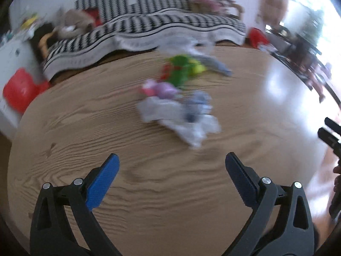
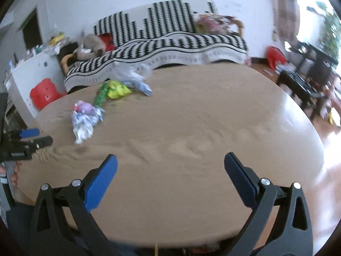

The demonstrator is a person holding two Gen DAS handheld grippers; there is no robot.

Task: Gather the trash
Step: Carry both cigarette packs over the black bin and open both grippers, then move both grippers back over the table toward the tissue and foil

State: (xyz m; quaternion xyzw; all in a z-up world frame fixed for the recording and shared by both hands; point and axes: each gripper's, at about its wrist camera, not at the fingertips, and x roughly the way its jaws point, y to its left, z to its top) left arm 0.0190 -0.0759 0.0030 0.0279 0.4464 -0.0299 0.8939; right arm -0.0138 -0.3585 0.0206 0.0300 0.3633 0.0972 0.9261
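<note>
Blurred trash lies in a loose heap on the round wooden table (image 1: 106, 128): a crumpled white and blue wrapper (image 1: 183, 115), a pink and purple wrapper (image 1: 159, 88), a green packet (image 1: 179, 70) and a clear plastic bag (image 1: 187, 44) behind. My left gripper (image 1: 172, 166) hovers open above the table, short of the heap, nothing between its blue pads. In the right wrist view the same heap sits far left, with the white and blue wrapper (image 2: 85, 123) and a yellow-green packet (image 2: 113, 89). My right gripper (image 2: 170, 166) is open over bare wood (image 2: 191, 128), empty.
A sofa under a black and white zigzag throw (image 2: 170, 42) stands behind the table. A red stool (image 2: 43, 93) and a white cabinet (image 2: 32, 70) are at left, dark furniture (image 2: 302, 81) at right. The left gripper's body (image 2: 23, 143) shows at the left edge.
</note>
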